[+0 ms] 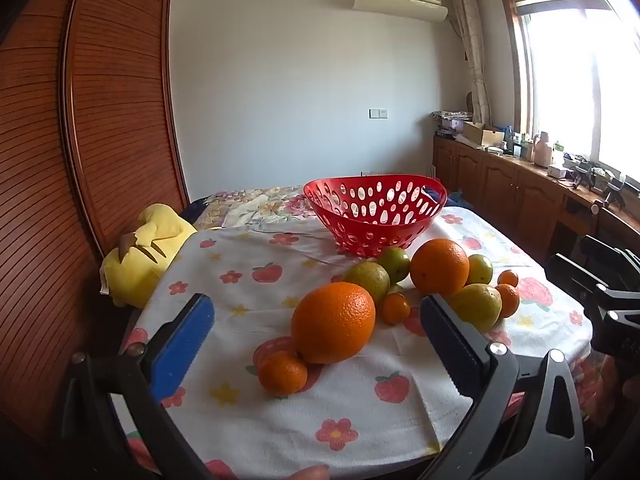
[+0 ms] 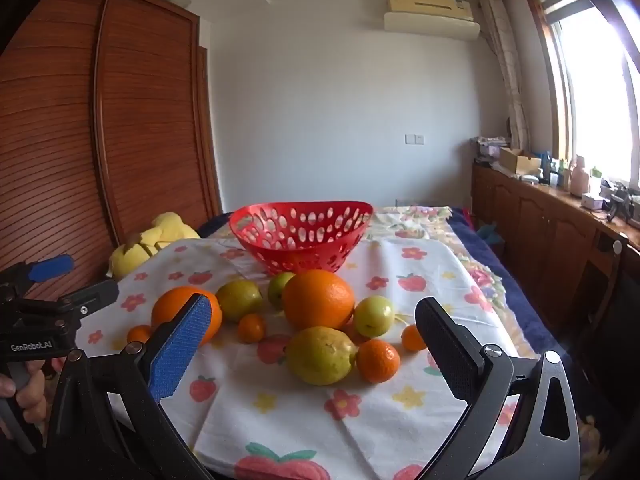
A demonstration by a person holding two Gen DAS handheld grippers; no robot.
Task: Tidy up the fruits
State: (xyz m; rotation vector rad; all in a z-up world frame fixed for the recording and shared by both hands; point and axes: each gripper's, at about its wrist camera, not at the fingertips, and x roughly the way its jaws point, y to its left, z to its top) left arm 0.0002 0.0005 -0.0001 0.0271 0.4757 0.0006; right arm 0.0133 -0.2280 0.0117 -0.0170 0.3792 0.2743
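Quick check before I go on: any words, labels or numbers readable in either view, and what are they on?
"GenRobot.AI": white print on the black body of the left gripper, seen in the right wrist view.
Dark embossed marks on the right gripper body, at the left wrist view's right edge: too faint to read.
Packages on the sideboard under the window: labels too small to read.

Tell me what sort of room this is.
Most likely a bedroom in a home. A tall wooden wardrobe fills one wall, an air conditioner hangs near the ceiling, and the fruit lies on a cloth spread over what looks like a bed, beside a yellow plush toy.
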